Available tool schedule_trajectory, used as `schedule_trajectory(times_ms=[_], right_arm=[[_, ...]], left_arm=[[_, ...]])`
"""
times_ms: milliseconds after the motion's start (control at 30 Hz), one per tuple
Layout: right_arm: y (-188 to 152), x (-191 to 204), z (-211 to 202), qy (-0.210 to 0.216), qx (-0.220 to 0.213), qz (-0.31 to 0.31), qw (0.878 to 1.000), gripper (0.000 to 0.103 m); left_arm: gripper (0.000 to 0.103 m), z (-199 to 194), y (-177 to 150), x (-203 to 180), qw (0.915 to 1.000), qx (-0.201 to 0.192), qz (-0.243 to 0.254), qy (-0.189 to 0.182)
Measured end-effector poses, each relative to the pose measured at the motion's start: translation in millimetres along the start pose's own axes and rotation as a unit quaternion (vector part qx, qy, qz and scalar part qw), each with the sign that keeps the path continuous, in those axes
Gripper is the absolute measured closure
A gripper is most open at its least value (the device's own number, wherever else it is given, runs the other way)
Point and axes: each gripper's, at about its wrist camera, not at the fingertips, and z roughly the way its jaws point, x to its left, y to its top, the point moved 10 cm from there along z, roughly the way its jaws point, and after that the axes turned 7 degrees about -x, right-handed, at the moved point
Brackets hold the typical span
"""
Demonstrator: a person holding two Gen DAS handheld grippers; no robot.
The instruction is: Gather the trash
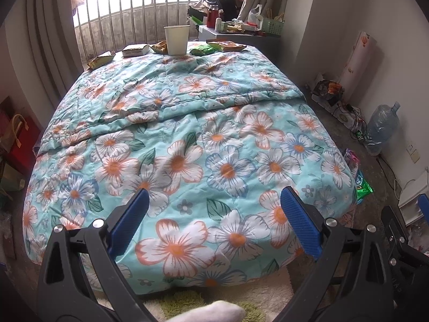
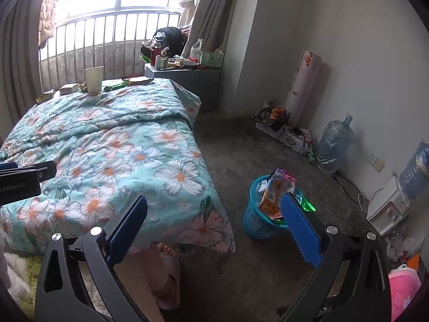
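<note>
With both my left gripper (image 1: 214, 222) and right gripper (image 2: 214, 225) spread wide and empty, I judge I'm between pickups: wrappers (image 1: 226, 46) lie far ahead, basket (image 2: 257, 221) just beyond my right fingers.

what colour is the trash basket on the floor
Blue-turquoise plastic mesh basket, seen best in the right wrist view.
</note>
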Motion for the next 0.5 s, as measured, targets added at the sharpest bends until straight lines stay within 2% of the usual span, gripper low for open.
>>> schedule_trajectory(times_ms=[500], right_arm=[[-1.7,-2.6,1.4,0.000,0.002,0.002,1.000,0.006]], left_arm=[[0.009,-1.1,-1.6,-3.1,1.0000,0.003,0.006,-0.004]])
